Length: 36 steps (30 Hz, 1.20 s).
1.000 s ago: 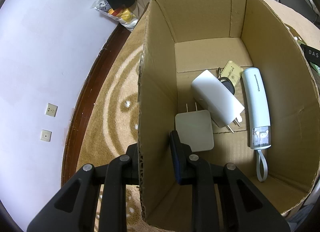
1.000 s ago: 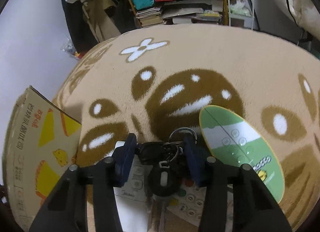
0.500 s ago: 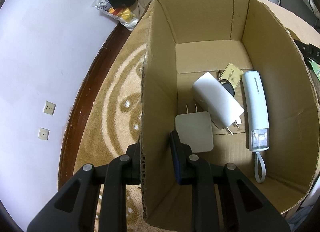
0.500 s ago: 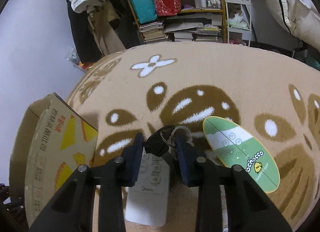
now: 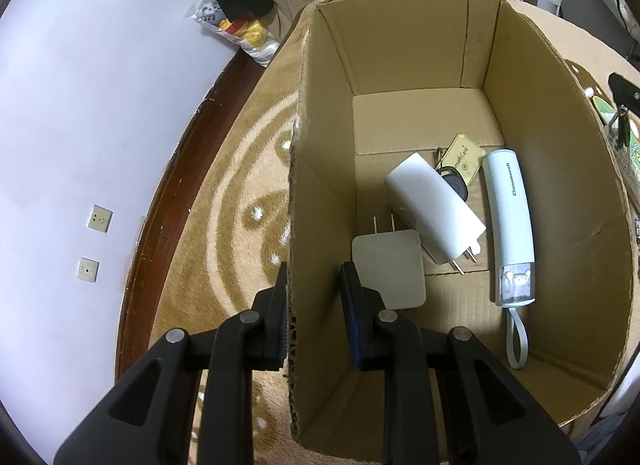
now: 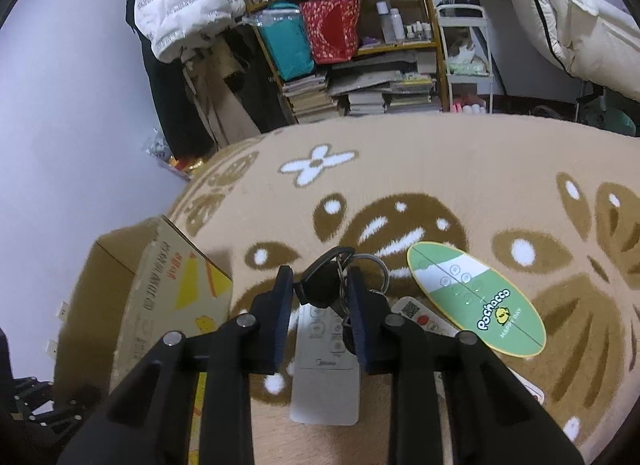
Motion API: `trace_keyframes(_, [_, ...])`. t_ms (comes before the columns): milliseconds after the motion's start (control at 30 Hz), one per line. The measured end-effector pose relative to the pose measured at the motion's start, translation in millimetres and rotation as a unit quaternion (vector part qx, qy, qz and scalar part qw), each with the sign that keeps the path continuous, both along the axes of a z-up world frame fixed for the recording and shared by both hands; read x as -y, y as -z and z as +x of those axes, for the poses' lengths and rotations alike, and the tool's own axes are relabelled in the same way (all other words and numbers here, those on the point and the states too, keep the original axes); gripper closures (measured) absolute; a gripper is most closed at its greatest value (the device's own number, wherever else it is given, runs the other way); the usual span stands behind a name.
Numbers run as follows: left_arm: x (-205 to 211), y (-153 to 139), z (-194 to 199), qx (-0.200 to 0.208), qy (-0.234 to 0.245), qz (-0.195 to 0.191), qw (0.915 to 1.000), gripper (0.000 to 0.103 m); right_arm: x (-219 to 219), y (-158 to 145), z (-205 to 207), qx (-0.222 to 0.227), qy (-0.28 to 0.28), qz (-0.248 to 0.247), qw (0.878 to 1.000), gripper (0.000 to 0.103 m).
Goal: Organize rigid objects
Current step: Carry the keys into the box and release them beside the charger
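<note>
My left gripper (image 5: 316, 285) is shut on the left wall of the open cardboard box (image 5: 296, 193), one finger outside, one inside. Inside the box lie a square white charger (image 5: 388, 269), a long white adapter (image 5: 434, 209), a pale blue flashlight (image 5: 510, 225) with a strap, a gold card (image 5: 462, 157) and a black key fob (image 5: 454, 185). My right gripper (image 6: 320, 285) is shut on a black key bunch (image 6: 324, 285) with metal rings, lifted above a grey remote (image 6: 326, 365) on the rug. The box (image 6: 160, 305) stands to its left.
A green oval Pochacco remote (image 6: 476, 301) and a white remote (image 6: 424, 317) with red buttons lie on the brown patterned rug (image 6: 440, 185). A cluttered bookshelf (image 6: 360, 65) and hanging coats stand behind. The white wall (image 5: 80, 105) and dark baseboard run left of the box.
My right gripper closed on the key bunch and lifted it off the rug, and the view rose. My left gripper kept its hold on the box wall, and the box shifted slightly.
</note>
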State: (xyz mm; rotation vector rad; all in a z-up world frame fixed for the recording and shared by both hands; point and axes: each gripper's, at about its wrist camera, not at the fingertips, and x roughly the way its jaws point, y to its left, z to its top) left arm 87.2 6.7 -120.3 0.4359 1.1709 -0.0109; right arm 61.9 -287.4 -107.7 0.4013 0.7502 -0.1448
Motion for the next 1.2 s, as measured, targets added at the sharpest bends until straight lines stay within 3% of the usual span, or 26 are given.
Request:
trace_keyframes(233, [-1.3,-2.5,2.3,-0.002,-0.001,-0.004,1.0,0.081,-8.7,-25.0,-13.2,0.032,-0.008,0.014,0.999,0.075])
trace_keyframes(633, [-2.0,-3.2,3.0,-0.001,0.001,-0.001,1.0,0.081,-62.8,-77.8,-27.7,0.087,-0.089,0.008,0.992,0.075])
trace_keyframes(967, [-1.3,-2.5,3.4,-0.001,0.0,0.0,1.0,0.081,-98.8,-102.2,-40.8,0.124,-0.145,0.018,0.981,0.075])
trace_keyframes(1200, [-0.7,-1.4,3.0,-0.002,0.0,-0.001,1.0,0.08,-125.3,-102.6,-43.6,0.117,-0.182,0.029,0.976,0.075])
